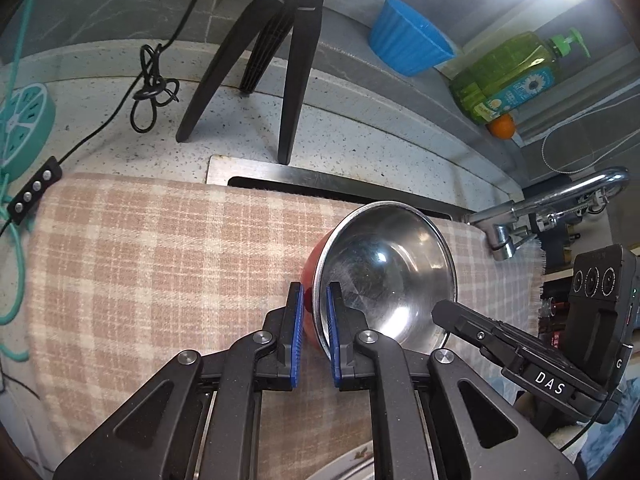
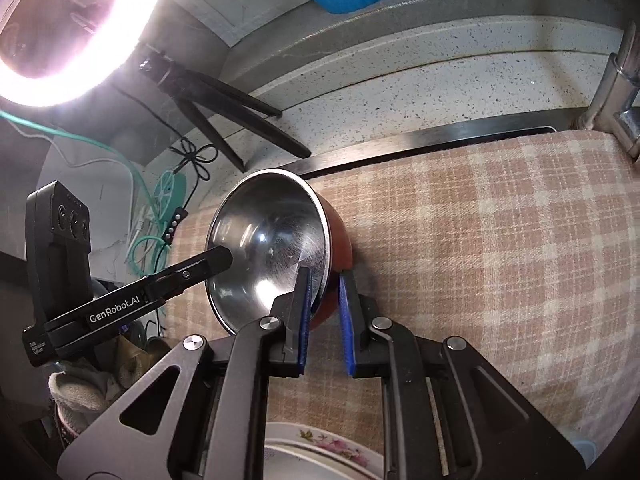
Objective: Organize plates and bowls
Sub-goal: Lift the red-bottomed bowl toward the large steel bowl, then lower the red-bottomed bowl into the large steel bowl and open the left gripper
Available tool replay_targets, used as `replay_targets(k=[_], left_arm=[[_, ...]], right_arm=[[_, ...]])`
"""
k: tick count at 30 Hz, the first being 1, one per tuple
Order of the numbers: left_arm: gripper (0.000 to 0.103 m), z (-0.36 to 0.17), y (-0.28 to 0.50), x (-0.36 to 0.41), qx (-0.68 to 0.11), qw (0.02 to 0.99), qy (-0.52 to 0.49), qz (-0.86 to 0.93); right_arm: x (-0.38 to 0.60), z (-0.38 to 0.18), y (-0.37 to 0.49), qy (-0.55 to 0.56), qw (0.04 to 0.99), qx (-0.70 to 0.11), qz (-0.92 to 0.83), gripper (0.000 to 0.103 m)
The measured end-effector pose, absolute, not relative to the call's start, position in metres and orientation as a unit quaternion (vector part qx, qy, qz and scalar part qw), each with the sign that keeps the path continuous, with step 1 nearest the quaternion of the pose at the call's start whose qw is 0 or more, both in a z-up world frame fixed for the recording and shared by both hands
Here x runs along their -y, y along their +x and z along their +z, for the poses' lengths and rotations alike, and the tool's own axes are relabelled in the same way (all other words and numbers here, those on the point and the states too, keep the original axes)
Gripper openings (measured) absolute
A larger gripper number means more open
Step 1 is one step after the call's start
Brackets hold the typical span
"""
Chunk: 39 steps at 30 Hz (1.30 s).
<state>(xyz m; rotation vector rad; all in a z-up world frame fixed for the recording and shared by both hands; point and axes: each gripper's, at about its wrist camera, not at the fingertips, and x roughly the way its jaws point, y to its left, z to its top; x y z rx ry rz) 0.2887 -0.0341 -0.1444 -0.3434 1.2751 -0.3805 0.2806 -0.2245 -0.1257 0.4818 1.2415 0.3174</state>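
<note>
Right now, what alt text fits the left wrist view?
The left hand-held gripper pinches the rim of a steel bowl with a red outside, tilted above a checked cloth. The right hand-held gripper grips the opposite rim.

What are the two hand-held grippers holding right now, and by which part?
Both hold one steel bowl with a red outside. The left hand-held gripper and the right hand-held gripper each pinch its rim, on opposite sides.

A speckled stone table [image 1: 352, 128] carries a checked beige cloth [image 1: 160, 248]. At twelve o'clock a grey tiled wall [image 1: 120, 4] rises; a ring light [image 2: 76, 28] glares at ten, and a chrome tap [image 1: 560, 200] stands at three.
</note>
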Motion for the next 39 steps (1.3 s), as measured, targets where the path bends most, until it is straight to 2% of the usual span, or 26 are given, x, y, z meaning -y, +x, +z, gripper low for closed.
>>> replay_targets(k=[21, 39], left_arm=[[0.01, -0.085, 0.185, -0.022, -0.519, 0.822, -0.18, -0.152], [0.01, -0.098, 0.122, -0.09, -0.517, 0.821, -0.223, -0.091]], right_arm=[[0.173, -0.07, 0.201, 0.191, 0.772, -0.558, 0.235, 0.014], [0.091, -0.083, 0.171, 0.111, 0.752, -0.583, 0.288, 0.013]])
